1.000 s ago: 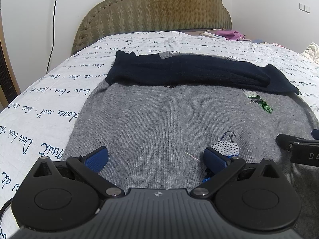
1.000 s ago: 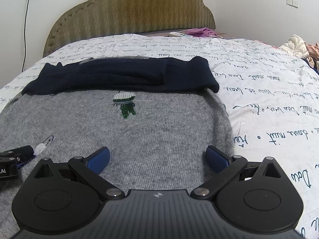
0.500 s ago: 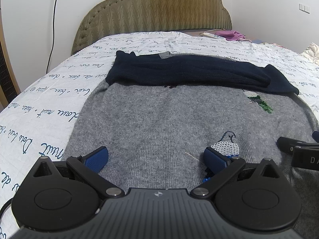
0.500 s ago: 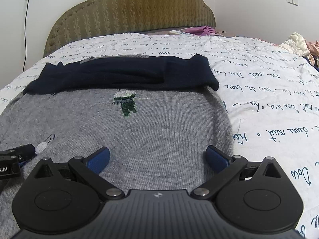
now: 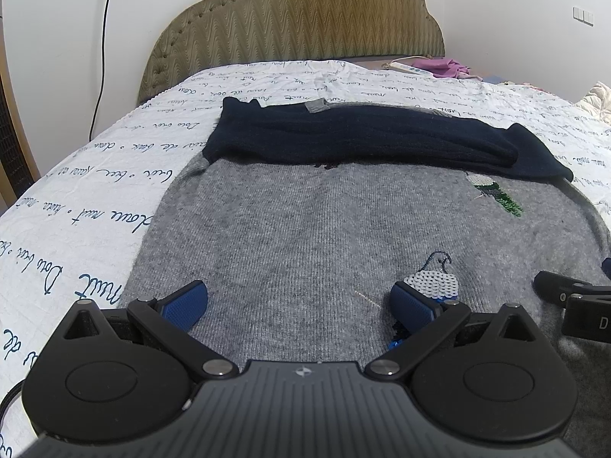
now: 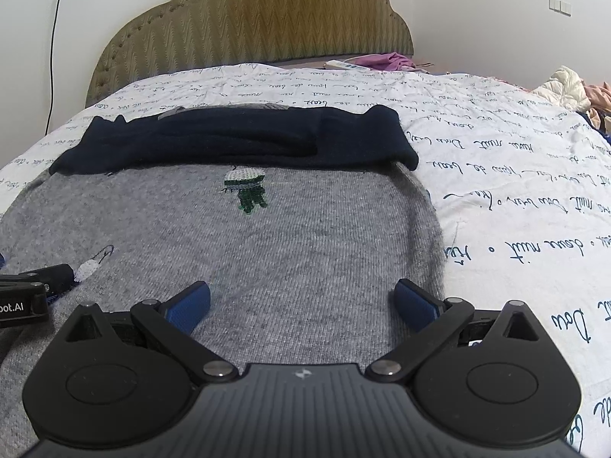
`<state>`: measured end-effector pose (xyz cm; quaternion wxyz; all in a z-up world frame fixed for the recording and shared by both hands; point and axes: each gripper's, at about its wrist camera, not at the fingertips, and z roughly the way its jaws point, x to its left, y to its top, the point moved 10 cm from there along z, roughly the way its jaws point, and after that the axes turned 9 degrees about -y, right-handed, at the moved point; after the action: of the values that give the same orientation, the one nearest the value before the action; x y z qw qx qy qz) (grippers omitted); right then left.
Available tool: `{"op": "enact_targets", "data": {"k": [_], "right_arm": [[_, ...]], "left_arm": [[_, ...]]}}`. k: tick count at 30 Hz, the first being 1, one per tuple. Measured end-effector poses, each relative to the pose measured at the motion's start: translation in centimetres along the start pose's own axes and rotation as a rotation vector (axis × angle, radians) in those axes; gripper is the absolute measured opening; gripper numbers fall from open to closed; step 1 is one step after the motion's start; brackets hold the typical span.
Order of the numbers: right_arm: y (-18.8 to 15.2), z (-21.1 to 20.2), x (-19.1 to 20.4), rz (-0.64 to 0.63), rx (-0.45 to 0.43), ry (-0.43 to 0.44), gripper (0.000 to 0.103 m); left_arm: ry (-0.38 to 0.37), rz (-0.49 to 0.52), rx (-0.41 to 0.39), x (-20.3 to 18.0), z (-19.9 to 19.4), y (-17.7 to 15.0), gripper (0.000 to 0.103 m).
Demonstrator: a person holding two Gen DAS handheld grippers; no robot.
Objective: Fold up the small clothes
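A grey knit sweater (image 5: 305, 221) (image 6: 305, 229) lies flat on the bed, with its dark navy sleeves (image 5: 382, 141) (image 6: 236, 141) folded across its far end. Small beaded figures (image 5: 492, 191) (image 6: 246, 187) decorate the grey front. My left gripper (image 5: 299, 301) stands open low over the sweater's near left part, nothing between its blue pads. Over the near right part, by the sweater's right edge, my right gripper (image 6: 301, 303) is open too and holds nothing. Each gripper shows at the edge of the other's view.
The bed has a white cover with blue script (image 5: 95, 175) (image 6: 515, 175) and an olive padded headboard (image 5: 298, 19). A white power strip (image 6: 341, 65) and purple cloth (image 6: 389, 61) lie near the headboard. More clothes (image 6: 569, 87) sit at the far right.
Both grippers have crept slightly over the sweater; the right gripper's finger sits a little lower in the left wrist view. The sweater has not moved.
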<state>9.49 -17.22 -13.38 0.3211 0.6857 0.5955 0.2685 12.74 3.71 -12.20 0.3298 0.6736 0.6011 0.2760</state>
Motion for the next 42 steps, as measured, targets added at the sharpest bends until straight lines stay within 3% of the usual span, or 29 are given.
{"op": "enact_targets", "data": {"k": [10, 16, 24, 42], "right_arm": [[0.1, -0.1, -0.2, -0.004, 0.010, 0.011, 0.103], [-0.4, -1.2, -0.5, 0.012, 0.005, 0.057, 0.103], [-0.8, -1.4, 0.1, -0.036, -0.007, 0.027, 0.103], [-0.8, -1.3, -0.1, -0.013, -0.007, 0.047, 0.103]], "left_arm": [[-0.016, -0.018, 0.003, 0.1, -0.5, -0.2, 0.103], [0.012, 0.004, 0.006, -0.1, -1.6, -0.9, 0.103], [0.016, -0.002, -0.010, 0.0, -1.8, -1.4, 0.103], [0.015, -0.002, -0.034, 0.0, -1.9, -1.5, 0.103]]}}
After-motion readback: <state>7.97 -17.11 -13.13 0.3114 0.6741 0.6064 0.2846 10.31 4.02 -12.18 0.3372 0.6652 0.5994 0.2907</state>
